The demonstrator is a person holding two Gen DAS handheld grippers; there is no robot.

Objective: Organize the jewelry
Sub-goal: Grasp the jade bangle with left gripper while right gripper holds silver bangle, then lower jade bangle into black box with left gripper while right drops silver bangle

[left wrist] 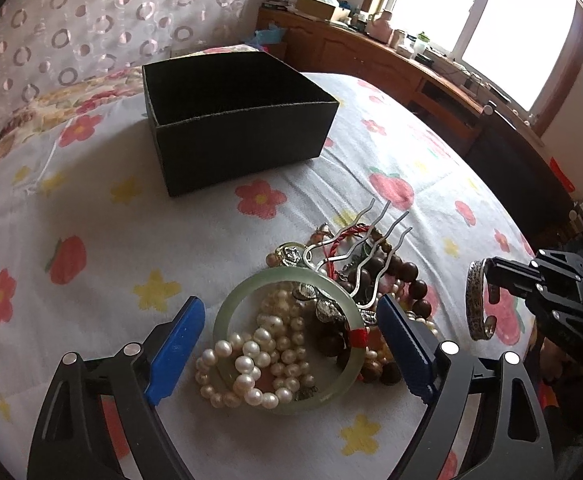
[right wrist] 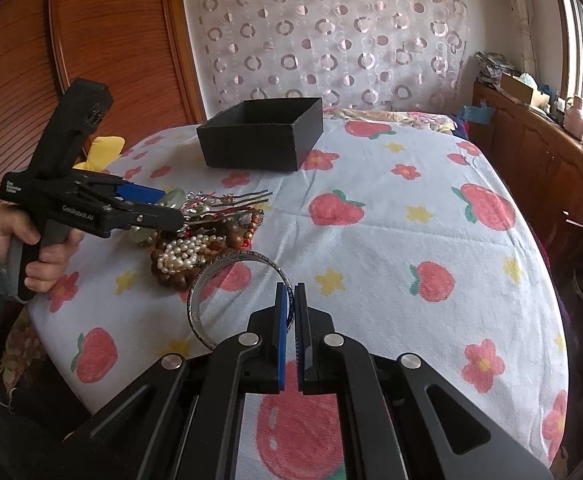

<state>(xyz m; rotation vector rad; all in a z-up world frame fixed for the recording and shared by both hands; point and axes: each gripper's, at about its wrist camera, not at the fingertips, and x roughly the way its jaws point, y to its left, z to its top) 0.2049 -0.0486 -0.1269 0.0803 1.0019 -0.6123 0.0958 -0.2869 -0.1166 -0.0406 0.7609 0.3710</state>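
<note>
A pile of jewelry lies on the flowered bedspread: a pale green jade bangle (left wrist: 287, 284), white pearl strands (left wrist: 247, 372), dark wooden beads (left wrist: 407, 272), and a silver hair comb (left wrist: 371, 240). My left gripper (left wrist: 291, 344) is open, its blue fingers on either side of the bangle and pearls. My right gripper (right wrist: 290, 300) is shut on a silver cuff bracelet (right wrist: 211, 284) and holds it above the bed, right of the pile (right wrist: 195, 240). The cuff also shows in the left wrist view (left wrist: 476, 300). An open black box (left wrist: 235, 120) stands farther back and shows in the right wrist view too (right wrist: 259, 140).
The bed (right wrist: 391, 240) has a strawberry and flower cover. A wooden cabinet (left wrist: 371, 60) with clutter runs under the window on the right. A wooden headboard (right wrist: 71, 40) and a patterned curtain (right wrist: 331, 32) stand behind. A yellow item (right wrist: 105, 152) lies at the bed's left edge.
</note>
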